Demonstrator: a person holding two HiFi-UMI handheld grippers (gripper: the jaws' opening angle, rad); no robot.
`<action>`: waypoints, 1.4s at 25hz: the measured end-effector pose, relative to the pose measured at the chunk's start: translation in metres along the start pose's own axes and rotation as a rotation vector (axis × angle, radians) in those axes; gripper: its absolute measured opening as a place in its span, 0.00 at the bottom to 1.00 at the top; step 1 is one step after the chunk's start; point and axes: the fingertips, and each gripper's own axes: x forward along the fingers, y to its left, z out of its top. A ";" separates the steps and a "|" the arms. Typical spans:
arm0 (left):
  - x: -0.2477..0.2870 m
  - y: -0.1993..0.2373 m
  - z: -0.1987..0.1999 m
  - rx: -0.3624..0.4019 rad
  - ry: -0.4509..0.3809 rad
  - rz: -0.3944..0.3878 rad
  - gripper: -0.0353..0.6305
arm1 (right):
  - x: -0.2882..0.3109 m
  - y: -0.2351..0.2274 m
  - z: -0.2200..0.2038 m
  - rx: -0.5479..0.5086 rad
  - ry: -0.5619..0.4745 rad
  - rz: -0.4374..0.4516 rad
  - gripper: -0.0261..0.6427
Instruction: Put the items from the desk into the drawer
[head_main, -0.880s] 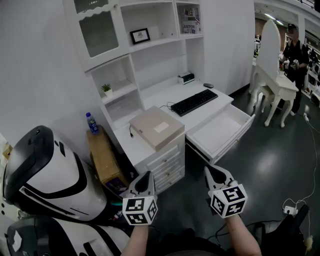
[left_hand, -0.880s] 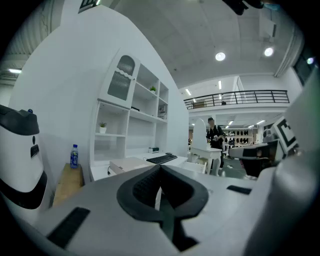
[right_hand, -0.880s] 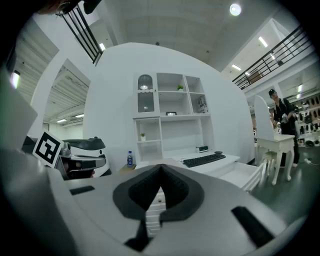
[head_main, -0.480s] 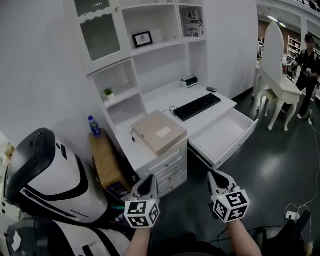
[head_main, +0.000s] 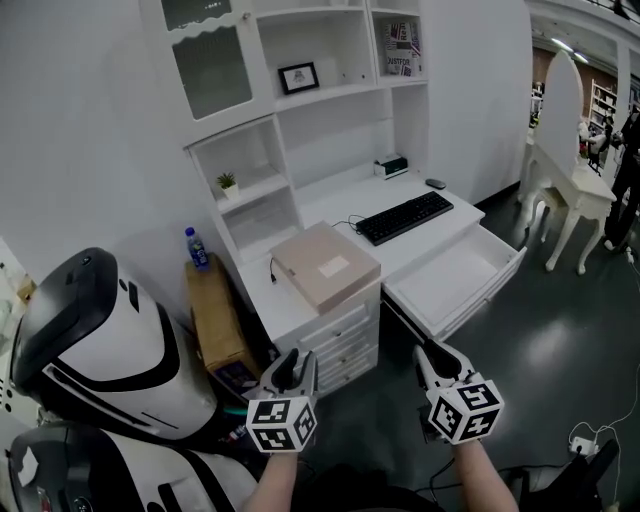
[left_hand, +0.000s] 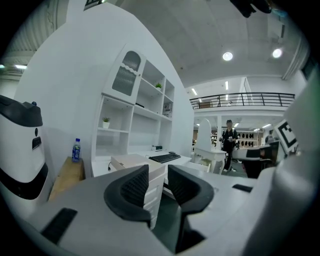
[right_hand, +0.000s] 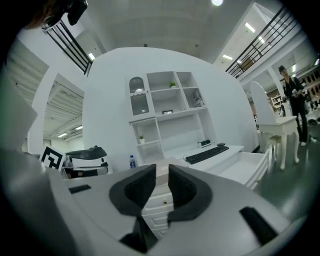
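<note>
A white desk (head_main: 300, 295) with a hutch stands ahead of me. On it lie a beige flat box (head_main: 325, 266), a black keyboard (head_main: 405, 217), a dark mouse (head_main: 435, 184) and a small device (head_main: 391, 166). Its wide drawer (head_main: 455, 282) is pulled out and looks empty. My left gripper (head_main: 290, 362) and right gripper (head_main: 432, 352) hover low in front of the desk, well short of it. The left gripper (left_hand: 158, 175) is open with nothing between its pads. The right gripper (right_hand: 162, 180) shows a narrow gap, also holding nothing.
A large white-and-black machine (head_main: 90, 340) fills the left foreground. Beside the desk stands a cardboard box (head_main: 215, 322) with a blue bottle (head_main: 195, 248) on it. A white dressing table (head_main: 570, 190) and a person (head_main: 630, 140) are at far right; cables (head_main: 583, 440) lie on the floor.
The desk has slid slightly right in the head view and both grippers sit a little lower. The person at far right has moved toward the frame edge.
</note>
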 end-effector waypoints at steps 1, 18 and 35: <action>0.001 0.001 0.000 -0.003 0.001 0.004 0.20 | 0.002 0.001 0.001 0.003 0.002 0.011 0.14; 0.087 0.076 0.006 -0.109 0.008 0.092 0.32 | 0.107 -0.014 0.015 0.082 0.056 0.128 0.36; 0.234 0.192 0.028 -0.186 0.041 0.119 0.35 | 0.293 -0.053 0.045 0.056 0.098 0.105 0.39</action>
